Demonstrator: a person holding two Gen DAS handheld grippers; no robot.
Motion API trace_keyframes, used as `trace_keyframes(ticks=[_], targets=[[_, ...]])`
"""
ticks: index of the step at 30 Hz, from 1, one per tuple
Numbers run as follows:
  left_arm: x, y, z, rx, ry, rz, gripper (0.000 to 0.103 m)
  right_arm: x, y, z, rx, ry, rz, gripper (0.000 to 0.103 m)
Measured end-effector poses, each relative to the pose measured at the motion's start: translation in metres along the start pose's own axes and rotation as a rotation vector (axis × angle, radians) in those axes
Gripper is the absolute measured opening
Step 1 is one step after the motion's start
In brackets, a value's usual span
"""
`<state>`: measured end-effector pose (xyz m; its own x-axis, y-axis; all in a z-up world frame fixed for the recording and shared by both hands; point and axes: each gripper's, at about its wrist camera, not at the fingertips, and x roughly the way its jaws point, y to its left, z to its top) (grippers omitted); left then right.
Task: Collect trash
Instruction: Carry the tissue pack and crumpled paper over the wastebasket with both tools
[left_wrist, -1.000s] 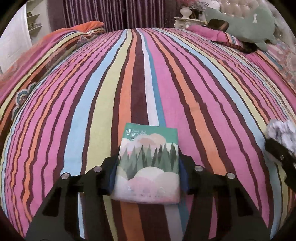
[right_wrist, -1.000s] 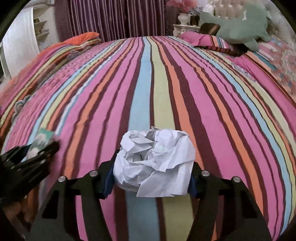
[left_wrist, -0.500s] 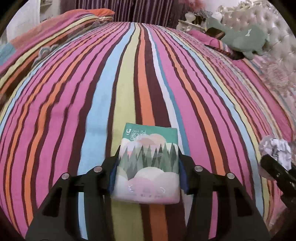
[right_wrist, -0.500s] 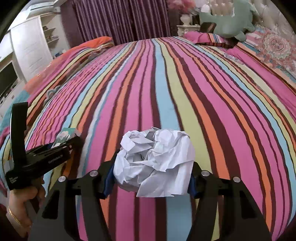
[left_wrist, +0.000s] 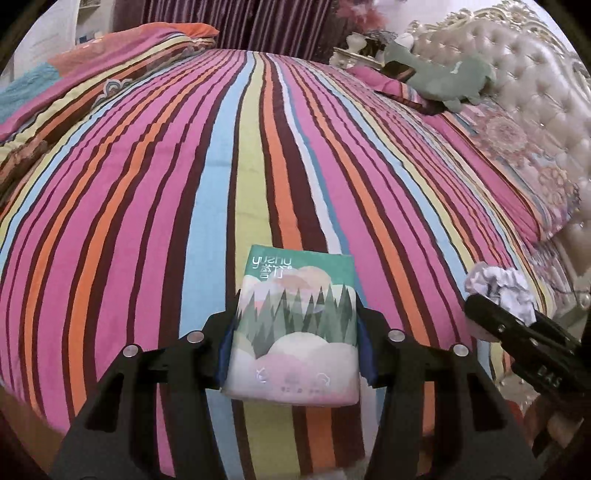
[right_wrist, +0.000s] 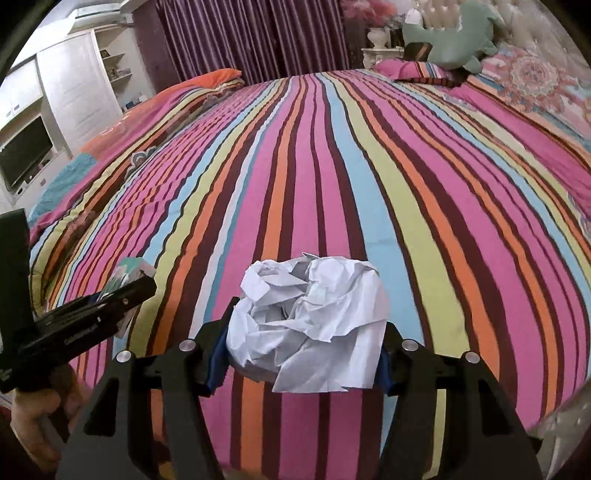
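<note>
My left gripper (left_wrist: 295, 343) is shut on a green tissue pack (left_wrist: 295, 325) printed with trees, held above the near edge of the striped bed (left_wrist: 221, 147). My right gripper (right_wrist: 303, 347) is shut on a crumpled white paper ball (right_wrist: 310, 317), also above the bed's (right_wrist: 332, 166) near edge. The right gripper with its paper ball (left_wrist: 498, 288) shows at the right in the left wrist view. The left gripper with the tissue pack (right_wrist: 129, 271) shows at the left in the right wrist view.
A green plush toy (left_wrist: 443, 74) lies on pillows by the tufted headboard (left_wrist: 535, 92) at the far right. A folded orange quilt (right_wrist: 207, 81) lies at the far left. Purple curtains (right_wrist: 251, 33), white cabinets (right_wrist: 74, 81) and a TV (right_wrist: 22, 151) stand beyond.
Both grippers have pulled back and up from the bed, still holding the tissue pack and paper ball. More of the bed's near edge and the room shows.
</note>
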<state>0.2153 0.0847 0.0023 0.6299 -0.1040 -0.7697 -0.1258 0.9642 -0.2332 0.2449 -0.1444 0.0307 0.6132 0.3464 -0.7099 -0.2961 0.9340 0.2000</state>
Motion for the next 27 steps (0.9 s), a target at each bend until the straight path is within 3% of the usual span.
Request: trace_keyframes(ticks=[19, 27], targets=[[-0.067, -0.029, -0.122, 0.067, 0.093, -0.001, 0.051, -0.054, 0.015, -0.081, 0.009, 0.012, 0.018, 0.058], [-0.071, -0.041, -0.163, 0.097, 0.163, -0.007, 0.051, -0.066, 0.016, -0.111, 0.028, 0.091, 0.032, 0.058]])
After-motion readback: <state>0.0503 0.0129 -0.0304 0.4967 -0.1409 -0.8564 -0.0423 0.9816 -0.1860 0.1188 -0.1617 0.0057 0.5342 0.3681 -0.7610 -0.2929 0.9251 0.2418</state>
